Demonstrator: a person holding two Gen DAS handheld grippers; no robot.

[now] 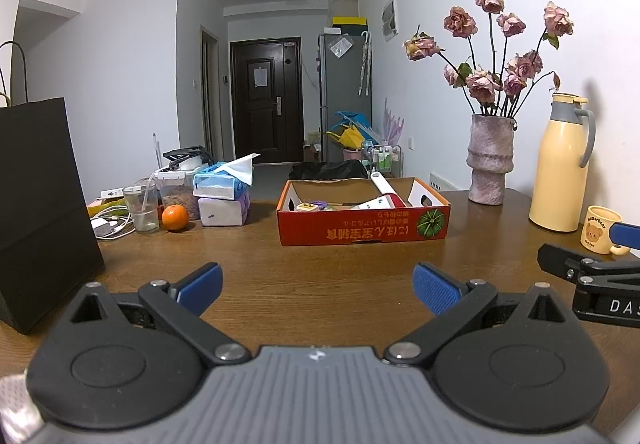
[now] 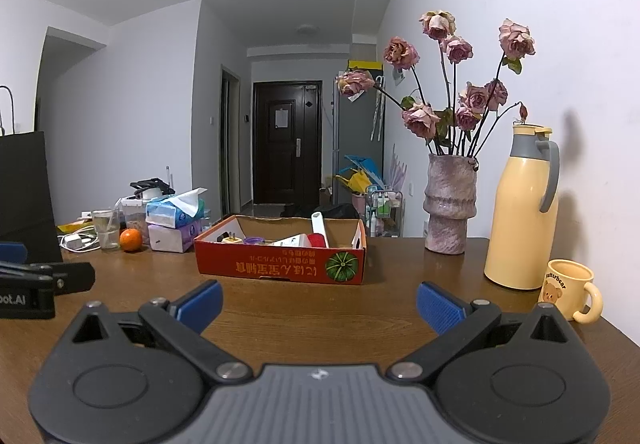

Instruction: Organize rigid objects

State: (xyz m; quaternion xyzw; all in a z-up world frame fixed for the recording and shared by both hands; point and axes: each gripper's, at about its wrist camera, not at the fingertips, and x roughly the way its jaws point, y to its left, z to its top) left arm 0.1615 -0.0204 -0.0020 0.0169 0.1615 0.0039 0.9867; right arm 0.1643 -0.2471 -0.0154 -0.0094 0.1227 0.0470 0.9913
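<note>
The red cardboard box [image 1: 362, 216] is sitting near the middle of the worktop [image 1: 320, 284], well ahead of me, and it is already holding several rigid items: a yellow plug adapter [image 1: 307, 207], a white-and-red handled tool [image 1: 383, 186] leaning out over its rim, and something purple I cannot make out. In the left wrist view I am holding the left hand-held gripper [image 1: 318, 288] released, its blue pads spread wide and grasping nothing, while the right hand-held gripper [image 1: 592, 264] is poking in at the edge, where "DA" is showing on its body. Orange characters are running upside down along the box front beside a green pumpkin picture. In the right wrist view the right unit is likewise gaping empty over bare wood, and the left one's body is showing "oot.AI". The yellow mug [image 2: 568, 290] is reading "Butterbear", I think. Judging by this, much sorting is remaining: an orange [image 2: 131, 239], chargers and the mug are lying outside.
</note>
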